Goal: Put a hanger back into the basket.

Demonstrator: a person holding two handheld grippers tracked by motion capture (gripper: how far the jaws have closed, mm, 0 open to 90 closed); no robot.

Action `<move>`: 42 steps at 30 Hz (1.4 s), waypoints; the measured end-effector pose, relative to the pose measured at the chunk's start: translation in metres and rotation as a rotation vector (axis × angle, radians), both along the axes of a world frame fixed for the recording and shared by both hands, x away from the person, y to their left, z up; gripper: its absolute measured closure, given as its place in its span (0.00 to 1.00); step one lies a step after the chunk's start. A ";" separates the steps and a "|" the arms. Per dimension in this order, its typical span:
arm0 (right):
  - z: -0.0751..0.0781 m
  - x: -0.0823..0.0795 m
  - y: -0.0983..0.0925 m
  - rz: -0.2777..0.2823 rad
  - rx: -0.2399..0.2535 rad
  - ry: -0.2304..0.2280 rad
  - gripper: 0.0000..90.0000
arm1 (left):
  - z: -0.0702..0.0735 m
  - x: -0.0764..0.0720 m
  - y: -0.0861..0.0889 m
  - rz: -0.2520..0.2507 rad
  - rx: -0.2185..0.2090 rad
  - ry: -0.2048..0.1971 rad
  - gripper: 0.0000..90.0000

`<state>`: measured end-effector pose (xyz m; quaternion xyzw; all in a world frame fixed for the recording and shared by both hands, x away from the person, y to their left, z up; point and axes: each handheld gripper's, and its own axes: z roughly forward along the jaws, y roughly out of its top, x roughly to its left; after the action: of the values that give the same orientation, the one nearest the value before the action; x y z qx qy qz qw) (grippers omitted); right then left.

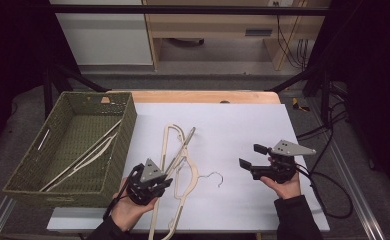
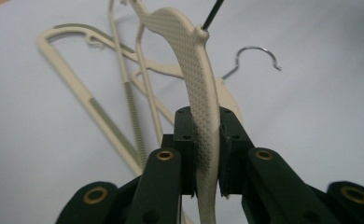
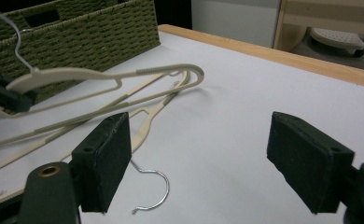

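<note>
Near the table's (image 1: 243, 125) front edge, left gripper (image 1: 150, 182) pinches a cream hanger (image 2: 199, 88) by its shoulder — lift it clear of the tangled hangers (image 1: 175, 145), then swing it to the basket (image 1: 125, 130). Right gripper (image 1: 250, 157) hangs spread, empty — keep it off the pile.

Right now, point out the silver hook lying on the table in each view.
High view: the silver hook lies just right of centre, low on the white sheet.
Left gripper view: the silver hook sits upper right.
Right gripper view: the silver hook sits bottom centre-left.
Shared landmark: the cream hangers beside it.
</note>
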<state>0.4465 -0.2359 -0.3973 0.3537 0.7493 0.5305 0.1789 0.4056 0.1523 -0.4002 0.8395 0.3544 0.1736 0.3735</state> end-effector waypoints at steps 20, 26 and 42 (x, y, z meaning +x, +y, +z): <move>0.003 -0.002 -0.011 -0.028 0.004 -0.012 0.15 | 0.049 -0.014 0.039 0.029 -0.177 -0.126 0.95; 0.007 -0.006 -0.017 -0.041 0.021 -0.033 0.12 | 0.082 -0.028 0.048 -0.030 -0.212 -0.216 0.95; 0.009 -0.007 -0.019 -0.054 0.032 -0.046 0.08 | 0.157 0.002 0.099 -0.098 -0.170 -0.296 0.95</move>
<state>0.4397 -0.2546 -0.3888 0.3645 0.7266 0.5453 0.2045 0.4079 0.2509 -0.2433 0.7865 0.2678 0.2462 0.4992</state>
